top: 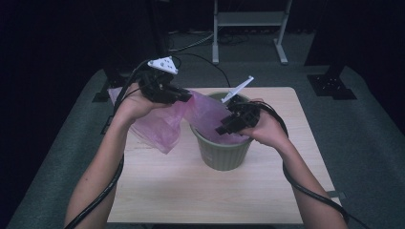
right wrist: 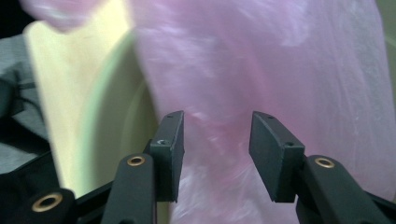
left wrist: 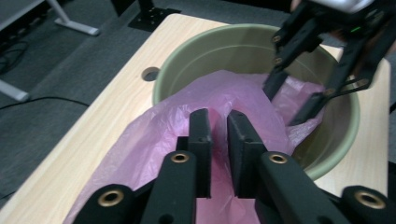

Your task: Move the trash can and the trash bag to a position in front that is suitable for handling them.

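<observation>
Dark room beyond; grey carpeted floor [top: 367, 143], white metal stand legs [top: 248, 28] at the back. Rectangular counter [top: 200, 195] in pale wood grain, smooth and matte, with a round cable hole [left wrist: 150, 73] near one edge.

Centred on counter: round, tapered bin [top: 224, 155], sage green, plain smooth wall, rolled rim.

Thin pink plastic bag [top: 162, 126], translucent, crinkled and glossy; one part draped into the bin mouth, the rest hanging outside over the bin's left rim, above the counter.

Left tool [top: 184, 97]: black jaws nearly together, clenched on a fold of the bag, held left of and above the bin.

Right tool [top: 228, 125]: black jaws partly apart over the bin mouth, bag film between them, pads not seen pressing on it; released
</observation>
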`<state>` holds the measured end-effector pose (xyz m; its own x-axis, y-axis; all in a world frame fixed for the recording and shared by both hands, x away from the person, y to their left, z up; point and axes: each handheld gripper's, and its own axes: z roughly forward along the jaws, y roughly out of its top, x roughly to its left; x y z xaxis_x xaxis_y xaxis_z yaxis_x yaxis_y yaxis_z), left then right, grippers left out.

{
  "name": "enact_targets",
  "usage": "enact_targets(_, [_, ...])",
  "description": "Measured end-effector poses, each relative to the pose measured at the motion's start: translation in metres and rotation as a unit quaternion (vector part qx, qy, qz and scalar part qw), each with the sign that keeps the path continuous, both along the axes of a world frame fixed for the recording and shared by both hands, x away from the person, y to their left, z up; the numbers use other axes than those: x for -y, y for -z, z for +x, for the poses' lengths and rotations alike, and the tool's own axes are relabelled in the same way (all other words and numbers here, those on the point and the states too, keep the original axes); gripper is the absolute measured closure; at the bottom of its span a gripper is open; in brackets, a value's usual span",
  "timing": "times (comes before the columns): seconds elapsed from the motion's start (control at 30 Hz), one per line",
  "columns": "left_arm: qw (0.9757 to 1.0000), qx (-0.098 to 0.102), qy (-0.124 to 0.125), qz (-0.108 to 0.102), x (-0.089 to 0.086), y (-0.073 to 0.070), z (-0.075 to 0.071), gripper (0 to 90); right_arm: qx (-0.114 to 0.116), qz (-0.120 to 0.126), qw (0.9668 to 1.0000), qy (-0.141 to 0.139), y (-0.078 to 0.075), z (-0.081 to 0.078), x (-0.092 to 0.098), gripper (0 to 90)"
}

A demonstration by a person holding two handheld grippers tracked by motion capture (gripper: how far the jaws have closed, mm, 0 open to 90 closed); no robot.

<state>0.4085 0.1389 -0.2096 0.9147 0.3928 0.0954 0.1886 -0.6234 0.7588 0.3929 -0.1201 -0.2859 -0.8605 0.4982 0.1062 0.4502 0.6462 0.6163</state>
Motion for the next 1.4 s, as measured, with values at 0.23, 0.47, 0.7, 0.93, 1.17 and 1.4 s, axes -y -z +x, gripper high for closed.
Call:
enact_targets(0.23, [0.9951, -0.031, 0.025, -0.090, -0.006, 0.003, -0.001, 59.9, -0.021, 0.036, 0.9985, -0.034, 0.003, -0.022, 0.010, 57.7])
enact_targets(0.47, [0.9941, -0.018, 0.030, -0.103, -0.007, -0.004, -0.009, 47.5, -0.029, 0.094, 0.9950, -0.015, 0.002, -0.020, 0.020, 55.7])
enact_targets(0.7, [0.9912, -0.013, 0.032, -0.128, -0.020, -0.007, -0.018, 43.0, -0.068, 0.135, 0.9857, -0.074, 0.009, -0.029, 0.018, 50.0])
enact_targets(0.93, [0.9894, -0.004, 0.024, -0.143, -0.039, -0.005, -0.030, 38.1, -0.051, 0.106, 0.9891, -0.088, 0.015, -0.038, 0.004, 57.9])
enact_targets(1.17, [0.9866, 0.018, 0.014, -0.162, -0.070, -0.001, -0.052, 34.8, -0.022, 0.091, 0.9941, -0.055, 0.018, -0.045, -0.004, 75.6])
enact_targets(1.4, [0.9861, 0.032, 0.001, -0.163, -0.092, 0.000, -0.067, 32.7, -0.011, 0.081, 0.9957, -0.044, 0.016, -0.062, -0.019, 76.7])
